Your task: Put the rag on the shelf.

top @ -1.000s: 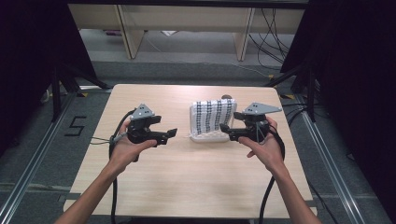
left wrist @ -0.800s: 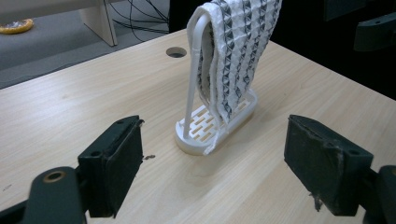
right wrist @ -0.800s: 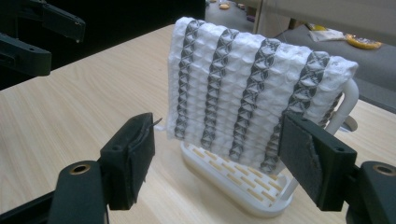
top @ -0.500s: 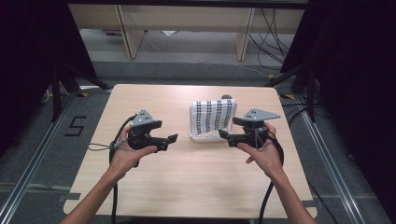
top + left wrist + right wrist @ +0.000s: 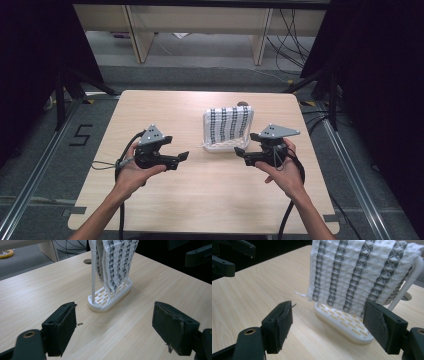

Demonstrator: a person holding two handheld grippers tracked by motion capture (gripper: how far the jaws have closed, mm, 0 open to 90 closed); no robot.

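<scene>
High view: right gripper [image 5: 242,152] lower, just beside cloth [image 5: 229,124] on rack [image 5: 223,146], jaws just widened, empty; left gripper [image 5: 184,156] released; grab pending.

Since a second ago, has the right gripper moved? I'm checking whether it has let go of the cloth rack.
Yes. The right gripper has drawn back from the rack toward the table's near edge, jaws just opening, nothing between them.
</scene>
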